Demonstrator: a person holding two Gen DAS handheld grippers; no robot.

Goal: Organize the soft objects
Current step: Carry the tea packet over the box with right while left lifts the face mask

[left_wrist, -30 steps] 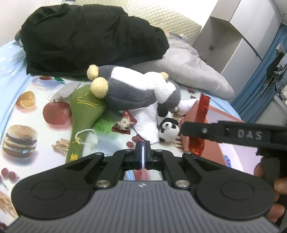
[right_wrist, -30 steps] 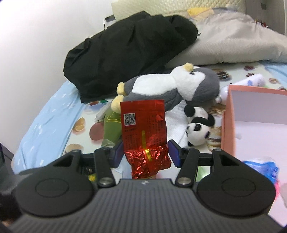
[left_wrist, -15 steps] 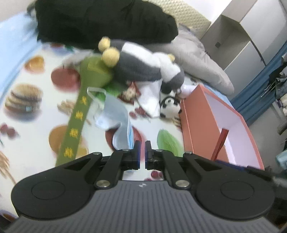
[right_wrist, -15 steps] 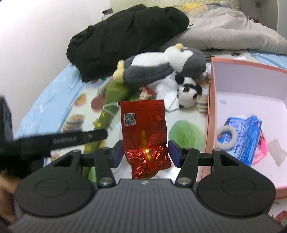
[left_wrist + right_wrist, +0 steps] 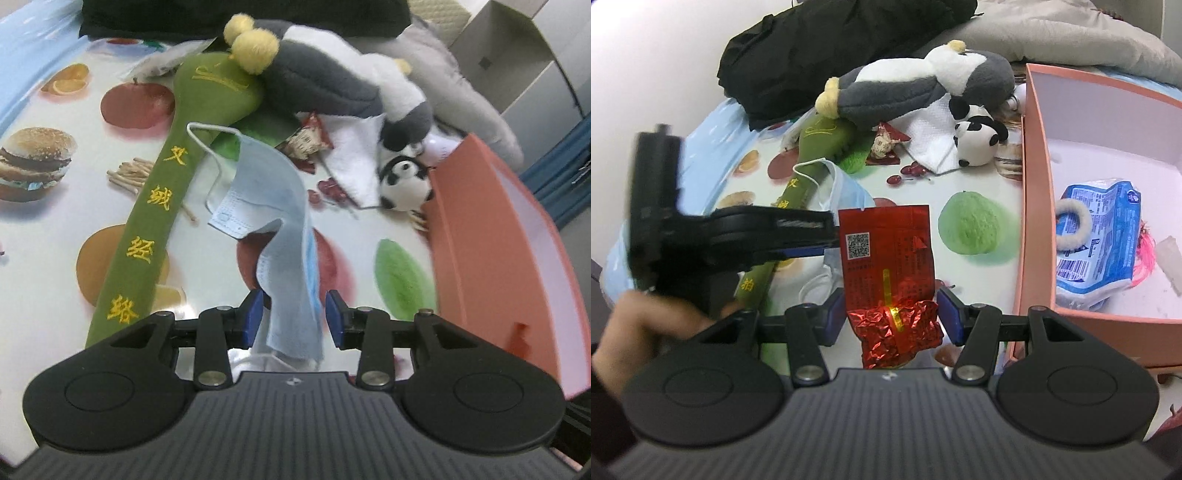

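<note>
On the left of the bed, the long green padded mallet (image 5: 147, 236) with yellow embroidered characters runs from near you to the far side, its head tucked under the feet of the grey and white penguin plush (image 5: 332, 81). Your left gripper (image 5: 294, 315) sits low over the fruit-print sheet (image 5: 44, 229) with its jaws spread apart, and the blue face mask (image 5: 277, 206) lies between them; no pad visibly presses on it. The mask's ear loop (image 5: 207, 140) rests across the mallet. Beyond it, a white cloth (image 5: 354, 162) lies under the penguin, and the small panda plush (image 5: 404, 181) sits just beside the far-left corner of the orange box (image 5: 480, 240).

Your right gripper (image 5: 891, 314) has a red foil packet (image 5: 890, 273) standing upright between its jaws, which are partly open; whether the pads actually grip its crumpled lower end cannot be told. It hovers near the left wall of the box. Inside the box lie a blue wipes pack (image 5: 1100, 236), a white fuzzy hair tie (image 5: 1071, 229) on top of it, and something pink (image 5: 1143, 251) to the right.
</note>
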